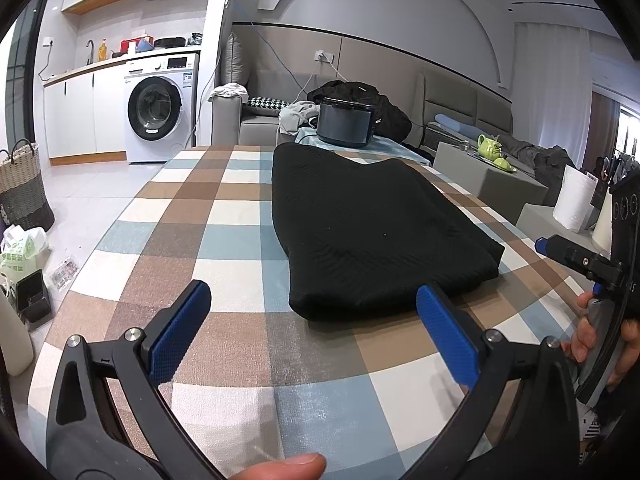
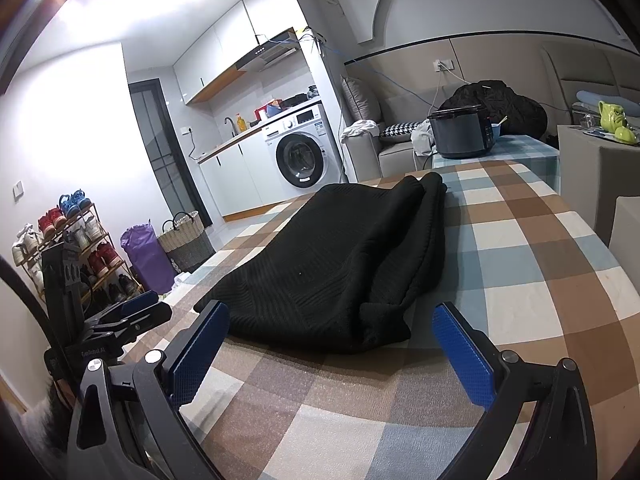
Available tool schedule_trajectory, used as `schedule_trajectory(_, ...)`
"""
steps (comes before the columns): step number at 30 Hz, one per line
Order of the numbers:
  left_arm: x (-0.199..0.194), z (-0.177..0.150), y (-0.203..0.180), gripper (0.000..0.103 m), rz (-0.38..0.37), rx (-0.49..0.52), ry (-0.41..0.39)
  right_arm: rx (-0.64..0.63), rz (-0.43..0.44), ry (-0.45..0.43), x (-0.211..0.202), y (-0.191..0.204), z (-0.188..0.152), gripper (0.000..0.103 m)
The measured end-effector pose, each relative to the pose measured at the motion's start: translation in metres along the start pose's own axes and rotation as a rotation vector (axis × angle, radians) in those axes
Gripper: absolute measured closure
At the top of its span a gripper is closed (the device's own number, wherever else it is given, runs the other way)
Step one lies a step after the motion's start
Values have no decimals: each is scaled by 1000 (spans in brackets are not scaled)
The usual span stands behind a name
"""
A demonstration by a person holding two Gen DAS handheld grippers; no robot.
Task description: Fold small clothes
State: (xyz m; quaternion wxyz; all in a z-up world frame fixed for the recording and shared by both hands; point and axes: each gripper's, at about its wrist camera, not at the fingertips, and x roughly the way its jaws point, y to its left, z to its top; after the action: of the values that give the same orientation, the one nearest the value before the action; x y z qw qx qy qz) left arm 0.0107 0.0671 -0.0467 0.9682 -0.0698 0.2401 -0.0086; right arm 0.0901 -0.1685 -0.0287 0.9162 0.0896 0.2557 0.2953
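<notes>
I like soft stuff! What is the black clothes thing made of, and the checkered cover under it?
The black garment looks like a soft knit, maybe wool or cotton: fine ribbed lines show, and it is matte and floppy. The checkered tablecloth looks like a woven or embossed cover, perhaps plastic-coated: a tiny grid texture shows, with slight sheen.

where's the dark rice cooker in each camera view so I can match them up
Left wrist: the rice cooker sits top centre, beyond the black garment.
Right wrist: the rice cooker sits upper right, beyond the garment's far end.
Shared landmark: washing machine, left of the cooker.
</notes>
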Motion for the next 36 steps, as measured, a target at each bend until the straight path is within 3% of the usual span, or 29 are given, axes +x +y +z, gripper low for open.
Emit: schedule_trajectory(36,0,0,1,1,-2,-3,0,19,8,6,2,-6,0,0)
